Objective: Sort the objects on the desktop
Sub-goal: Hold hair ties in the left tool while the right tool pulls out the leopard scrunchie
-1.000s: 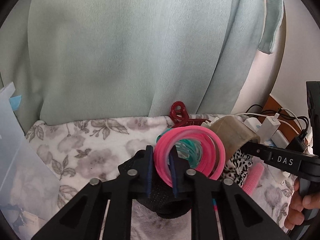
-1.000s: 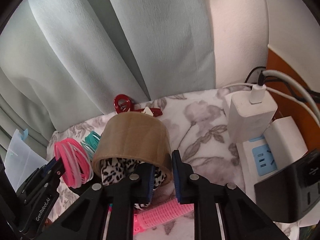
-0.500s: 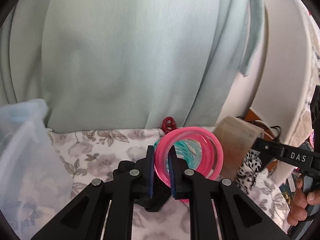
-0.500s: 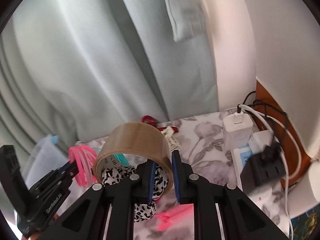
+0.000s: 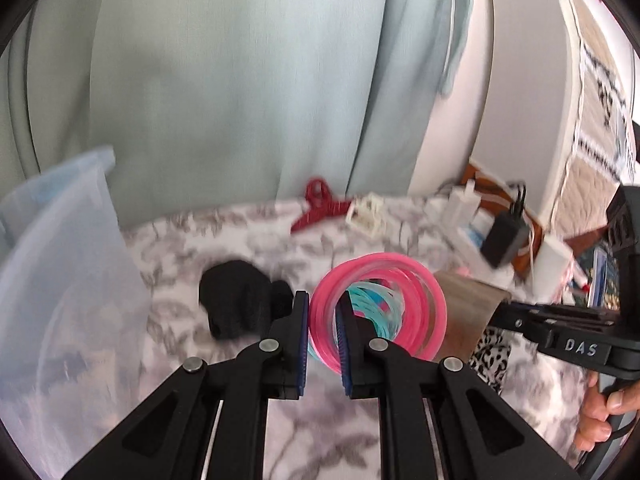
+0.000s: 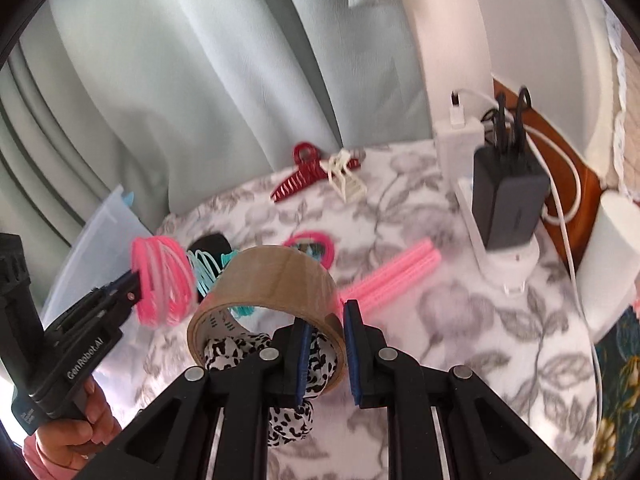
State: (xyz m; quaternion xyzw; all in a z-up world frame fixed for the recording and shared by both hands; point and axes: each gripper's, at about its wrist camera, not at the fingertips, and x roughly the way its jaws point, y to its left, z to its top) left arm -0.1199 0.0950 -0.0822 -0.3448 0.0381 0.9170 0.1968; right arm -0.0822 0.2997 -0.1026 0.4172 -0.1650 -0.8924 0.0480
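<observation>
Two pickups are done: left tongs (image 5: 323, 334) clamp pink rings (image 5: 378, 312), right tongs (image 6: 325, 350) clamp the tape roll (image 6: 266, 304); hair clips (image 6: 298, 178) remain on the bench (image 6: 440, 320).

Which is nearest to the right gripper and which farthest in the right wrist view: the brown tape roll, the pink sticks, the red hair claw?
1. Brown tape roll: clamped in the right gripper, its wall between the fingers.
2. Pink sticks: lying on the floral cloth just beyond, to the right.
3. Red hair claw: at the far edge, by the curtain.
</observation>
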